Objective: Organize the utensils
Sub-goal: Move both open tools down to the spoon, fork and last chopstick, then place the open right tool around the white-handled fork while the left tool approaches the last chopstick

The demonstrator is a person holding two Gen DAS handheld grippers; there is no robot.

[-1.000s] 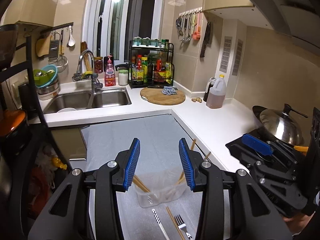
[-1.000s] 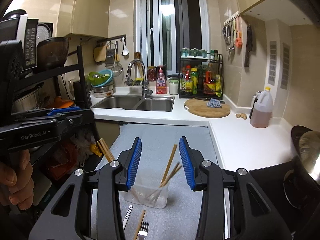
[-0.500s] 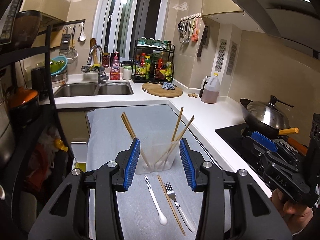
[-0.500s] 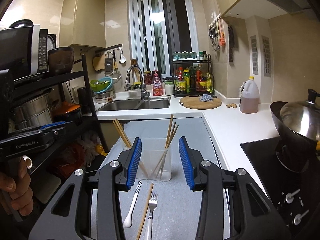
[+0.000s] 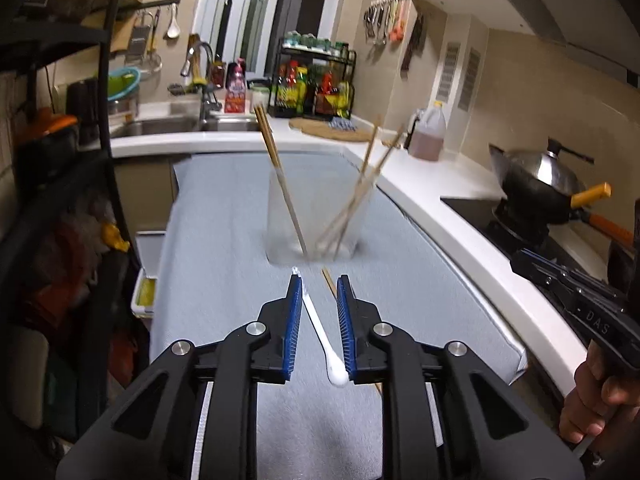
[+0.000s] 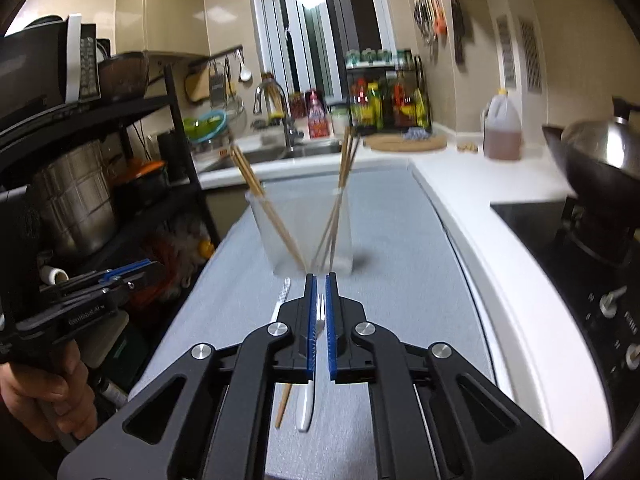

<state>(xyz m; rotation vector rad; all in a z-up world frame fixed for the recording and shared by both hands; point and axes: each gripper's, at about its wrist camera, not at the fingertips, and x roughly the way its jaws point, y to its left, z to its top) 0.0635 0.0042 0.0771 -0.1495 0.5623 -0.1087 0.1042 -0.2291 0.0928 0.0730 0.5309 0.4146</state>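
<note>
While the grey mat (image 5: 224, 240) covered the worktop from its near edge to the white counter (image 5: 436, 208) behind and to the right, the clear plastic cup (image 5: 316, 216) stood near the mat's middle with chopsticks (image 5: 280, 176) leaning out to both sides. Bare mat lay open on either side of the cup and toward the right edge, where it met the counter; the left edge dropped off beside a black shelf rack (image 6: 160, 148), leaving little room there. The left tongs (image 5: 319, 284) had just been closing, and now stood narrowly parted around a white spoon (image 5: 320, 332) lying on the mat near the cup; the spoon slanted between the blue pads, and I could not tell whether they pressed it. A loose chopstick (image 5: 329, 282) lay just right of it. The right tongs (image 6: 320, 280) had closed to a thin slit around the fork (image 6: 320, 312), whose tines showed between the pads, its white handle (image 6: 305, 404) trailing toward the near edge. Only the right view showed that fork and the spoon's patterned handle end (image 6: 285, 288); only the left view showed the spoon's bowl. Each view caught the other hand at its margin, the right hand (image 5: 600, 408) and the left hand (image 6: 52, 396).
</note>
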